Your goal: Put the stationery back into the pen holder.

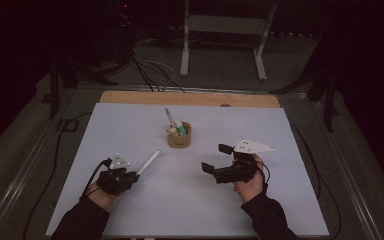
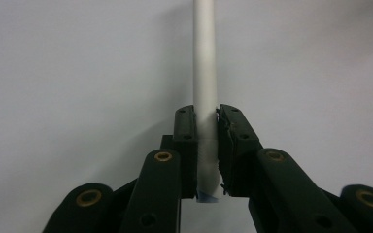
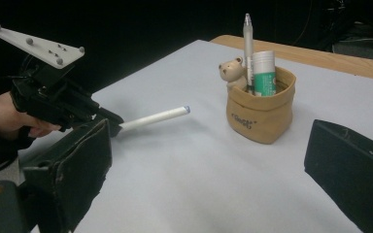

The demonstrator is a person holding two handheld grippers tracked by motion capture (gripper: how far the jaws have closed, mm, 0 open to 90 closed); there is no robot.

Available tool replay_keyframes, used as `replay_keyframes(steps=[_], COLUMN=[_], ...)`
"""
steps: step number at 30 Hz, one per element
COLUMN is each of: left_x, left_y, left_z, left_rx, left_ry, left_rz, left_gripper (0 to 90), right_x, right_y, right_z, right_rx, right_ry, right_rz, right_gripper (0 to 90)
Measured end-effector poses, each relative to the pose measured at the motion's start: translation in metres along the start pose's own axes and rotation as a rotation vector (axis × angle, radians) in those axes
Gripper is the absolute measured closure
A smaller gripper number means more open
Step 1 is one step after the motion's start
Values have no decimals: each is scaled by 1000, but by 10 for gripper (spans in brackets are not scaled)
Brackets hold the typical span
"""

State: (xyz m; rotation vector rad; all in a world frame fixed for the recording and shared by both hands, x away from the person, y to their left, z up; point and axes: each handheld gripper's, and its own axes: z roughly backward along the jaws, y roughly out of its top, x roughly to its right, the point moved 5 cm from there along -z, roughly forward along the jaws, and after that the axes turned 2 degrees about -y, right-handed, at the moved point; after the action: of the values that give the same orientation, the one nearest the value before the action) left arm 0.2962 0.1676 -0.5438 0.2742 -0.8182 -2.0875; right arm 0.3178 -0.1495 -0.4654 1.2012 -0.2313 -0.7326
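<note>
The room around you is dark, and a pale sheet covers the bench (image 1: 190,200), leaving a strip of bare wood at its far edge. At the left, your left claw (image 2: 206,145) is clamped on the near end of a white stick (image 2: 204,63), which points away from your hand toward the middle of the bench, clear of the pouch. Near the centre, toward the far side, stands a small tan pouch (image 3: 259,116) holding a pen (image 3: 247,43), a green-and-white tube (image 3: 263,73) and a little bear figure (image 3: 231,72). At the right, your right claw (image 1: 216,158) is spread wide with nothing between its jaws, aimed leftward near the pouch.
</note>
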Motion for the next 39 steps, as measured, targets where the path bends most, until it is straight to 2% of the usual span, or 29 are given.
replay_keyframes(steps=[1,6,12,16,26,29,31,39], left_x=[3,10,18,26,40,45,47,58], left_y=[1,5,10,15,29,33,35,43], left_z=[0,0,-1,-4,-10,-11,-13,-21], left_rx=[3,20,21,23,71,105,103,115], left_ry=[-20,-54,-76,-104,-191,-221,-248,-280], left_rz=[-5,-10,-41,-77,-110,-119,-111,-116], left_gripper=[801,801,801,801,800,799,799,799], right_x=[0,0,-1,-1,-1,-1,0,5], right_y=[0,0,-1,-2,-8,-7,-6,-3], right_z=[0,0,0,0,3,5,7,14], right_rx=[0,0,-3,-4,-17,-14,-8,3], right_ry=[0,-1,-1,-1,-13,-19,-19,-43], right_rz=[0,-2,-3,-7,-12,-17,-22,-33], right_gripper=[28,29,28,28,28,29,29,29])
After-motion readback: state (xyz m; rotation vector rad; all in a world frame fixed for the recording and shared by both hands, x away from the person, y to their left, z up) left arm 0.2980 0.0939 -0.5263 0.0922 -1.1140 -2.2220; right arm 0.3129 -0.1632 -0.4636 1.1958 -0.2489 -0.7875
